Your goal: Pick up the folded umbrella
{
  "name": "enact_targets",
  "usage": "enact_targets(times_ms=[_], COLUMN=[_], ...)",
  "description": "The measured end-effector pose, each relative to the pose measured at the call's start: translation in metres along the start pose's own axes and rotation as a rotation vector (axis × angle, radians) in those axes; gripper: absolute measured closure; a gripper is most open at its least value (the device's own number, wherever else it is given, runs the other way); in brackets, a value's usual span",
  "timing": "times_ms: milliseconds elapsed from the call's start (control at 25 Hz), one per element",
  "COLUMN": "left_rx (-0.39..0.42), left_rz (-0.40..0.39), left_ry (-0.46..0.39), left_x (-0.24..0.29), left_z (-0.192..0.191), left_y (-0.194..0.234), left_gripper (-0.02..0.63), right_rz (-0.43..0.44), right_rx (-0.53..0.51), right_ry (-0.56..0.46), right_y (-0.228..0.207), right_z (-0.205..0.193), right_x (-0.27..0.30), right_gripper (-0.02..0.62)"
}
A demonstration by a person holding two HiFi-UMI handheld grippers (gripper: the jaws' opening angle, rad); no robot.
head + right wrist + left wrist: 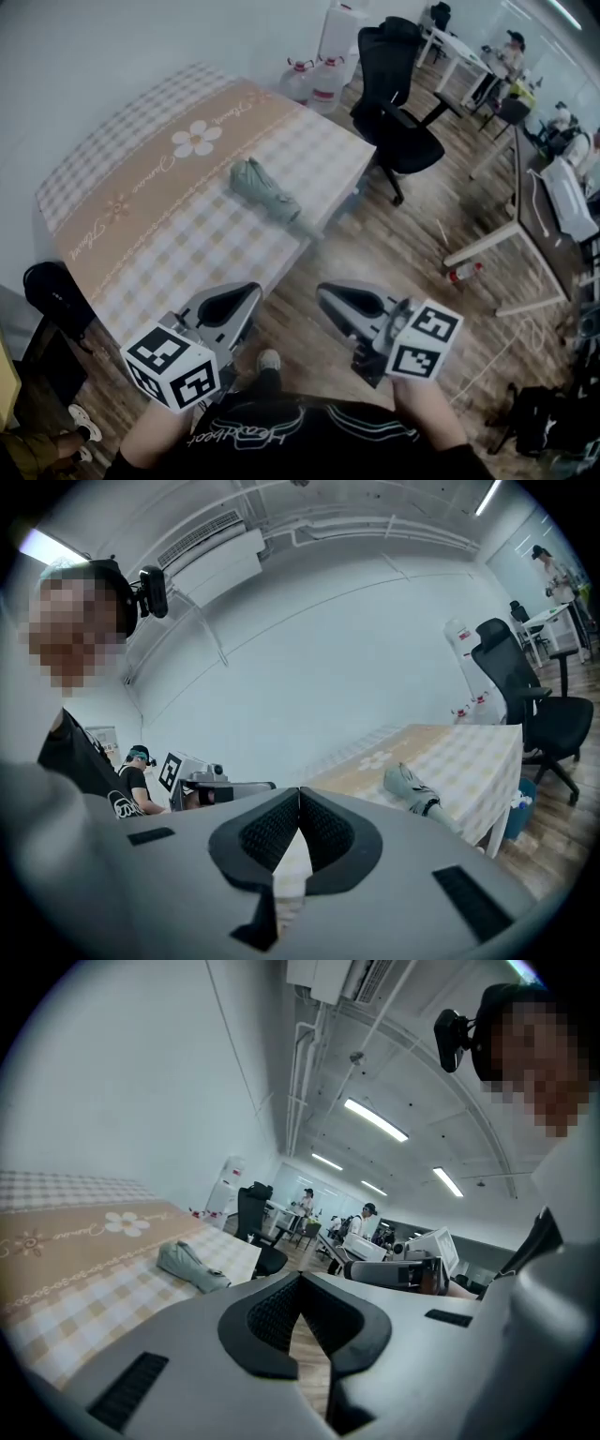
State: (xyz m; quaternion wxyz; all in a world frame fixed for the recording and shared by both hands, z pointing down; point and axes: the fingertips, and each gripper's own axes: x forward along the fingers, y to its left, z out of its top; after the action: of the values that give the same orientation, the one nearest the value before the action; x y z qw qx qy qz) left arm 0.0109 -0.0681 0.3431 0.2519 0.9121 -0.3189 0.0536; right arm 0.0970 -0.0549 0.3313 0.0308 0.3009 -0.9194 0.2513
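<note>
Head view takes in a wood floor [412,253] in an open office, and on it a tabletop [141,206] under a checked cloth with a tan band and a white daisy printed along it. To the right stands a long desk [534,202] on white legs. A black chair [398,103] sits just off the tabletop's far corner, with water jugs [314,80] behind it against the wall. A black bag [56,295] rests on the floor at the tabletop's near left end.

The left tool [251,291] and right tool [325,291] are held side by side over the floor, just off the tabletop's near edge, both pointing toward it and apart from each other. In the left gripper view the jaws meet at their tips with nothing between them, only floor showing through the gap behind. In the right gripper view the jaws are likewise pressed together and empty.

The umbrella [265,191], grey-green and folded, lies flat on the checked part of the cloth, just beside the tan band and close to the edge that faces the chair. Its narrow handle end points toward that edge. It is well apart from both tools and touches neither.

A small bottle [464,272] lies on the floor beside the desk's leg.
</note>
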Motion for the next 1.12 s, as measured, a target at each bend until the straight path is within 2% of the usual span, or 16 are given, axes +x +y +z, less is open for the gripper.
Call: enact_targets(times_ms=[160,360,880,1040,1120], left_rx=[-0.029,0.002,-0.024,-0.048,-0.066], left_rz=[0.001,0.006,0.12,0.164,0.178], left_ry=[-0.005,-0.001,-0.012,-0.016,-0.017], left_x=[0.017,0.029,0.055,0.067,0.073], left_z=[0.013,0.03,0.056,0.064,0.066], left_y=[0.038,0.065,0.116,0.138,0.148], left_gripper=[0.611,0.611,0.611,0.611,0.611], right_rz=[-0.002,0.001,0.083,0.101,0.112], right_rx=[-0.016,-0.035,-0.097,-0.11,-0.114], right_ry=[0.05,0.07,0.132,0.176,0.209], right_y=[-0.027,-0.047,-0.101,-0.128,-0.14], right_z=[0.009,0.022,0.056,0.065,0.065], right_x=[0.036,0.065,0.113,0.135,0.147], right_gripper=[0.583,0.583,0.58,0.55,0.505])
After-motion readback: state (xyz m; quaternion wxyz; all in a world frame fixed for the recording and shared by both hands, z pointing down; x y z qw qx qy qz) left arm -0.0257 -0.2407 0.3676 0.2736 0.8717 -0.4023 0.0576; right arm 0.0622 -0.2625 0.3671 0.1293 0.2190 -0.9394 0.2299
